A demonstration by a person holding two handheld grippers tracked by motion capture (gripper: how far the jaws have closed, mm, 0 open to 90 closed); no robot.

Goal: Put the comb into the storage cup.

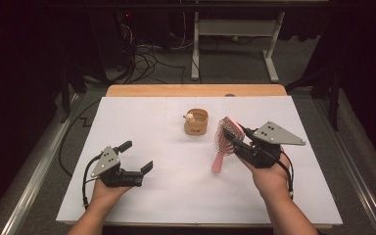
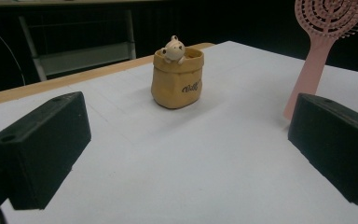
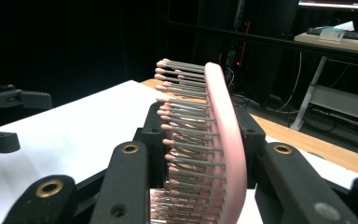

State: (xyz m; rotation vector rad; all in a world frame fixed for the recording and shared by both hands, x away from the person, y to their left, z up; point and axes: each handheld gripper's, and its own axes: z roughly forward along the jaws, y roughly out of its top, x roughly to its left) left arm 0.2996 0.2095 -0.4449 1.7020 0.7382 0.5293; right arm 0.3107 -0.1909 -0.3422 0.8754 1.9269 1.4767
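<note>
A pink hairbrush [image 1: 223, 139] stands slanted at the table's right of centre, its head up and its handle tip down near the white surface. My right gripper [image 1: 232, 137] is shut on the brush head; in the right gripper view the hairbrush [image 3: 223, 130] sits edge-on between the jaws of the right gripper [image 3: 200, 140], bristles facing left. My left gripper [image 1: 137, 155] rests low at the front left, open and holding nothing. In the left gripper view the left gripper [image 2: 191, 154] points at a small tan pot [image 2: 177, 79] with a bear figure on its rim, with the hairbrush [image 2: 314, 60] at the right.
The tan pot [image 1: 196, 121] stands at the middle of the white table cover [image 1: 176, 196], just left of the brush head. A wooden table edge [image 1: 196, 90] runs along the far side. Beyond it are a white desk frame [image 1: 271, 54] and cables on the floor.
</note>
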